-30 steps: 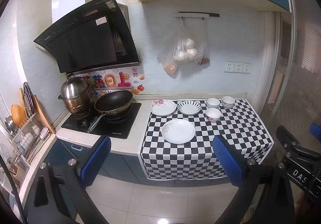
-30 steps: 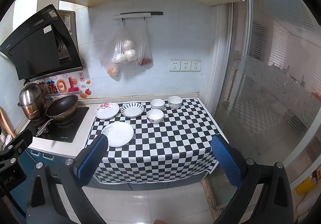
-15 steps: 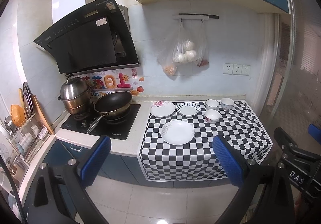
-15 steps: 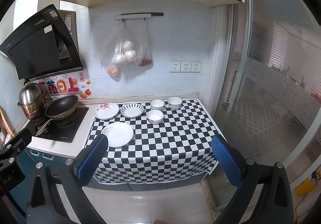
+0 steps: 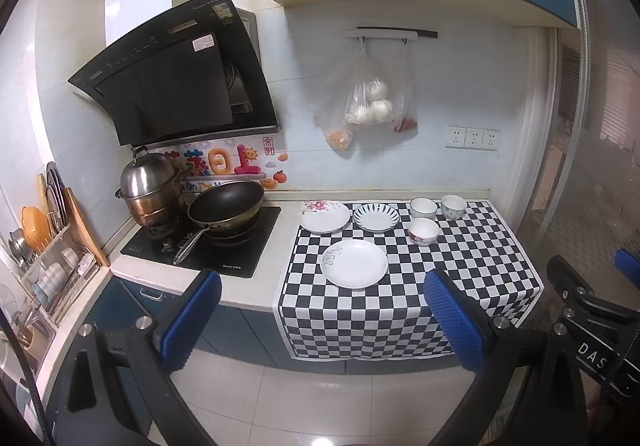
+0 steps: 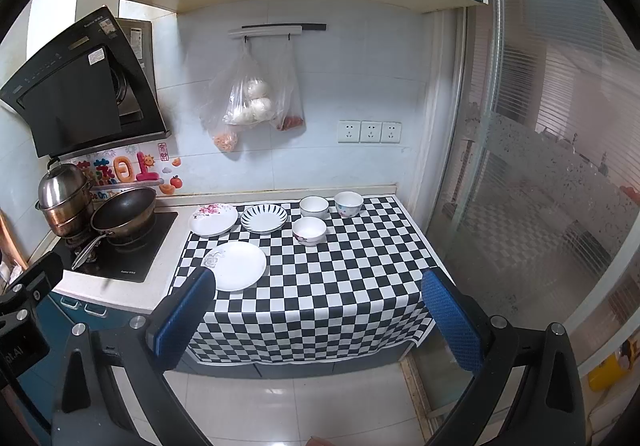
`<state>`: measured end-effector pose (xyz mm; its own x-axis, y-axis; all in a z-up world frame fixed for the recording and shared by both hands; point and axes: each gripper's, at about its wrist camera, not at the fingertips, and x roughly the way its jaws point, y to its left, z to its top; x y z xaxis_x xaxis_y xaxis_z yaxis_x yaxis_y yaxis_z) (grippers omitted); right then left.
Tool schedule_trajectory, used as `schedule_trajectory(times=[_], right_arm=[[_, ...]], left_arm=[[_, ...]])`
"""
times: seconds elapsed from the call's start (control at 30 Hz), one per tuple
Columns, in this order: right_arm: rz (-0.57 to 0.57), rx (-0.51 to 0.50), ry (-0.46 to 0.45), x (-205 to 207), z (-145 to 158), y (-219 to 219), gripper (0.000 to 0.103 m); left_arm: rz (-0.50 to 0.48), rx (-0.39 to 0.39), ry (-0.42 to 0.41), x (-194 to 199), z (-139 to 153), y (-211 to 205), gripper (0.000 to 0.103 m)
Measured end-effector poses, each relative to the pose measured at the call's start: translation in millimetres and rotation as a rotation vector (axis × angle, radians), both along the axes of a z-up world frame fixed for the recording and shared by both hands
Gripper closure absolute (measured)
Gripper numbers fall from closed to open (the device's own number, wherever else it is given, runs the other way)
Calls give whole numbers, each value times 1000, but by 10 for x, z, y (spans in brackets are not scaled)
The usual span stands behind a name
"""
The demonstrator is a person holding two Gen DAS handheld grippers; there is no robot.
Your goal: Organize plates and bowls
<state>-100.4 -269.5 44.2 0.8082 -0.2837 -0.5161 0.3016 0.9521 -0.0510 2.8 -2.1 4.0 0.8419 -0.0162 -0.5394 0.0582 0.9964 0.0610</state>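
Three plates lie on the checkered cloth: a plain white plate in front, a flowered plate and a blue-striped plate behind. Three small bowls stand to their right: the nearest bowl, a blue-rimmed bowl and a patterned bowl. My left gripper and right gripper both hang open and empty well back from the counter, above the floor.
A black stove with a wok and a steel pot sits left of the cloth. A dish rack stands far left. Bags hang on the wall. A glass door bounds the right side.
Both views have drifted slightly back from the counter; the dishes have not moved and both grippers stay open.
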Motion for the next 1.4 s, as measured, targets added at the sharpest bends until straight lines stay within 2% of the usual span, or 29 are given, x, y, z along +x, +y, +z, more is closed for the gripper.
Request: schedule_trajectory(times=[0.43, 0.67, 0.77, 0.83, 0.93, 1.1, 1.3, 1.4], right_arm=[[-29, 20, 14, 124, -129, 8, 0], [-77, 82, -1, 507, -381, 69, 0], [-65, 121, -6, 743, -540, 88, 0], [-68, 96, 8, 957, -675, 110, 0], [-68, 47, 77, 1379, -919, 129, 0], [-49, 54, 185, 2164, -1387, 3, 0], [24, 88, 305, 3377, -2026, -303, 0], [80, 117, 400, 4083, -2398, -479, 0]], left_arm=[[-7, 6, 13, 147, -65, 74, 0], [33, 60, -28, 555, -263, 270, 0], [31, 83, -7, 847, -442, 340, 0], [21, 83, 24, 1061, -586, 360, 0], [19, 78, 77, 1368, -797, 357, 0], [24, 101, 165, 1982, -1217, 243, 0], [46, 110, 277, 2881, -1722, 32, 0], [76, 127, 354, 3440, -2007, -83, 1]])
